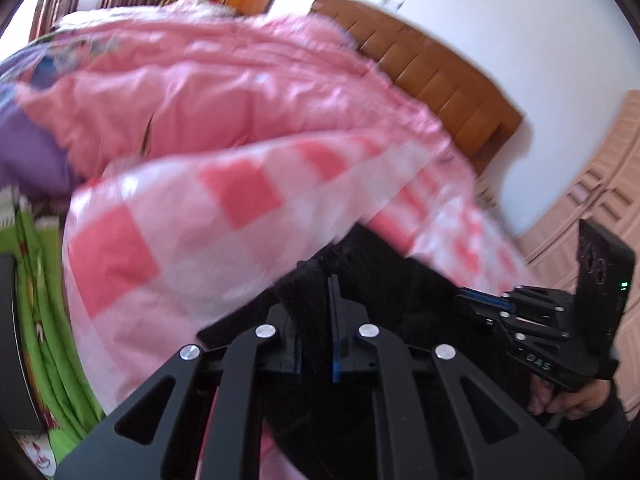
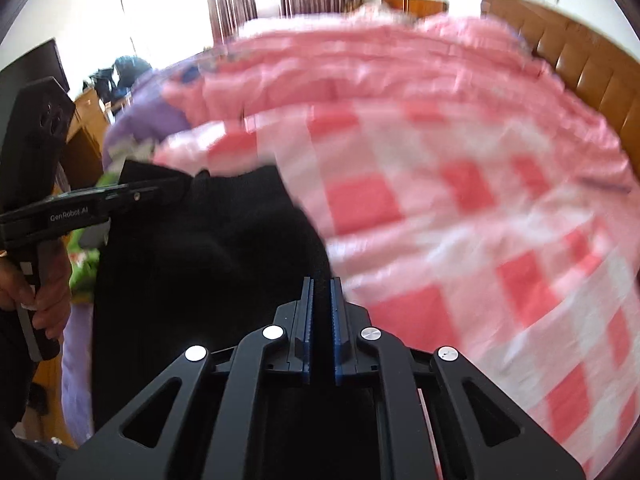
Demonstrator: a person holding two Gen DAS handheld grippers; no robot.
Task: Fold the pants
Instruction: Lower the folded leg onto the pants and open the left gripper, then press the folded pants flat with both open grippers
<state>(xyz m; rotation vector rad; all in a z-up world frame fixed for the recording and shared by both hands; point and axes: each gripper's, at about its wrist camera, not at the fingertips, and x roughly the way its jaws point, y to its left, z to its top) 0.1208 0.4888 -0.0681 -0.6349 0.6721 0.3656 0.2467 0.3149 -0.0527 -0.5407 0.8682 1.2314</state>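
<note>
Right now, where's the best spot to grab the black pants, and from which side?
By their top edge, coming from above and tilted down. The black pants lie flat on the checked quilt, so only a pinched-up fold of the edge gives a grip. Both claws are already shut on it: the left claw near one corner, the right claw near the other, so the pants should lift evenly.

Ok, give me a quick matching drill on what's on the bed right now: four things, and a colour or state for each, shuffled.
Things:
1. pants
2. checked quilt
3. headboard
4. left gripper

Colours or states:
A. brown, padded
B. jaws shut on black fabric
C. pink and white squares
D. black, lying on the bed

Pairs: 1-D, 2-C, 3-A, 4-B
</note>
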